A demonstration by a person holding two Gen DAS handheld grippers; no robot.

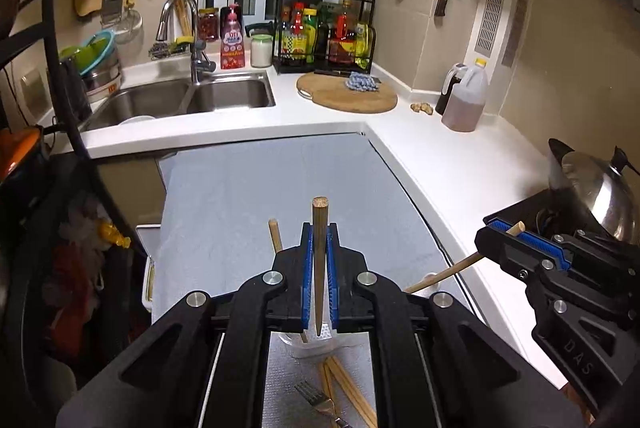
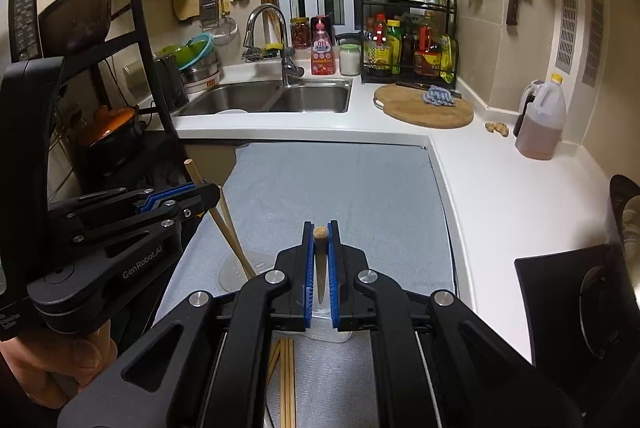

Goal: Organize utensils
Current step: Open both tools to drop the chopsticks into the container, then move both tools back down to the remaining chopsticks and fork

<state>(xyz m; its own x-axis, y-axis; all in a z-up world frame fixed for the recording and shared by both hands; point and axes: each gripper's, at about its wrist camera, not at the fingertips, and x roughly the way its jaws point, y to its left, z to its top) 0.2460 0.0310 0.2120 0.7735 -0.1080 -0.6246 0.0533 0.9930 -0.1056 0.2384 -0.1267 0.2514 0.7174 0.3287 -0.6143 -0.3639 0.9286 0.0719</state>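
Wooden chopsticks, round-ended: left gripper [image 1: 319, 240] pinches one [image 1: 319, 268], right gripper [image 2: 320, 240] another [image 2: 320, 252] (ridged blue pads).

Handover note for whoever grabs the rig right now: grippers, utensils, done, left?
Left gripper: shut on one chopstick.
Right gripper: shut on another chopstick.
White holder cup sits on the grey mat, just below both sets of fingers; one chopstick appears already in it.
Left: drop both held chopsticks in, then collect loose chopsticks and fork on the mat.
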